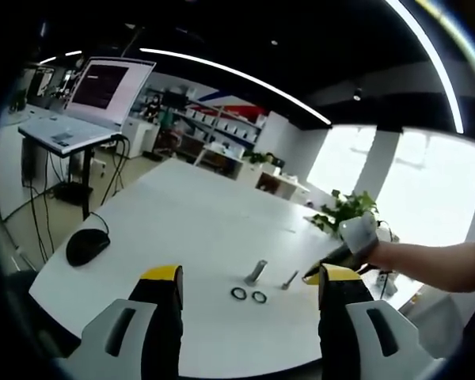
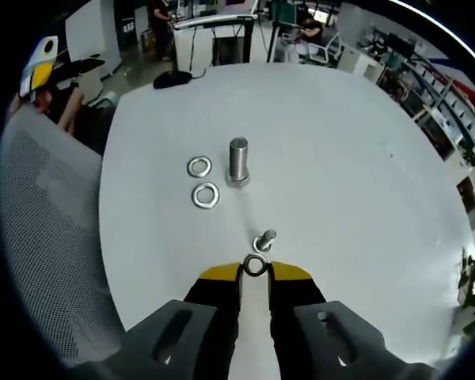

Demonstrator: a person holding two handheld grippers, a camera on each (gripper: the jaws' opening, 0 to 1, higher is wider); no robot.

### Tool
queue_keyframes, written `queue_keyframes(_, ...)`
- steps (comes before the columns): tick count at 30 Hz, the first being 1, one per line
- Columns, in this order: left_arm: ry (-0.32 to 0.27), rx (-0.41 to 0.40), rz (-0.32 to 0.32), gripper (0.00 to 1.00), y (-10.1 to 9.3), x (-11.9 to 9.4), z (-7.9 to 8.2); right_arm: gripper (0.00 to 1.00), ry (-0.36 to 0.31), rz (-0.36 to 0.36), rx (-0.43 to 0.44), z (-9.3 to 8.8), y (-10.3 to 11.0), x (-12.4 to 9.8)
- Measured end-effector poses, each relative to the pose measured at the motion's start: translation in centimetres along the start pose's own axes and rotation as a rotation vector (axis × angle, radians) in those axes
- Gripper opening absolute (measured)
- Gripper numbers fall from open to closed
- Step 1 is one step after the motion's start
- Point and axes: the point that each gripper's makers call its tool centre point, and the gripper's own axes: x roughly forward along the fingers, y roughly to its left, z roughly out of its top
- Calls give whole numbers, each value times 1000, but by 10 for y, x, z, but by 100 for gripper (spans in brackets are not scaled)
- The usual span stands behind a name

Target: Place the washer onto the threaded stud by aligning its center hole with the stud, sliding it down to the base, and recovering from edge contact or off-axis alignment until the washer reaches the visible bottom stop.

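Right gripper view: right gripper [image 2: 255,267] pinches a washer [image 2: 255,265] just short of the small stud [image 2: 264,238]; left gripper [image 1: 249,283] jaws spread.

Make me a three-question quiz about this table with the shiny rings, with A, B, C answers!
1. Where is the black mouse?
A. on the white table
B. on a chair
C. on a shelf

2. How many washers lie loose beside the big stud?
A. one
B. two
C. five

3. What is the right tool doing?
A. hanging open
B. gripping the mouse
C. pinching a washer

Answers:
1. A, it sits near the table's edge.
2. B, two rings lie side by side.
3. C, a ring sits between its yellow tips, near the small stud.
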Motion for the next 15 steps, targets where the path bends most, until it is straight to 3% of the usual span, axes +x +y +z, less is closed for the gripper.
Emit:
queue_keyframes(6,5,1,-5,68,-1,1,-1,14,-28,-30,-7,10,-6,0)
queue_keyframes(15,5,-4,-2,68,0,1,-1,14,-34,-19,-21,18,-7,1)
